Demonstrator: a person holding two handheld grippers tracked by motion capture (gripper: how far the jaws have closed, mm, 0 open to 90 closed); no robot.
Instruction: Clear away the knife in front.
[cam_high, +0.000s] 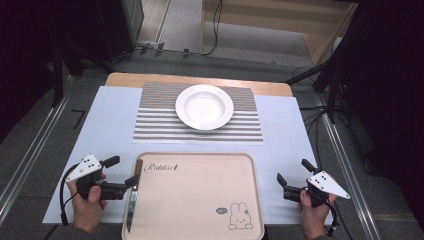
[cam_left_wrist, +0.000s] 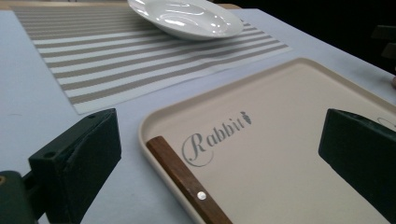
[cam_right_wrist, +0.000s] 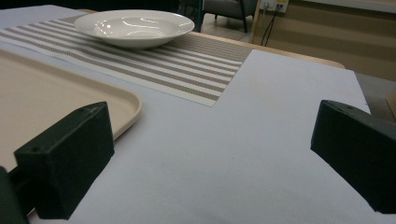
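Two tongs wide open, empty | left tongs (cam_high: 123, 171) at knife (cam_high: 132, 200) on tray's (cam_high: 200, 200) left edge | right tongs (cam_high: 294, 172) over counter (cam_high: 285, 135), right of tray

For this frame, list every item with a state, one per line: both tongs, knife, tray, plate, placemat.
Left tongs: open, jaws astride the knife handle, not closed on it.
Right tongs: open, holding nothing, right of the tray.
Knife: flat along the tray's left edge.
Tray: flat, carrying the knife.
Plate: upright, empty, on the placemat.
Placemat: flat.
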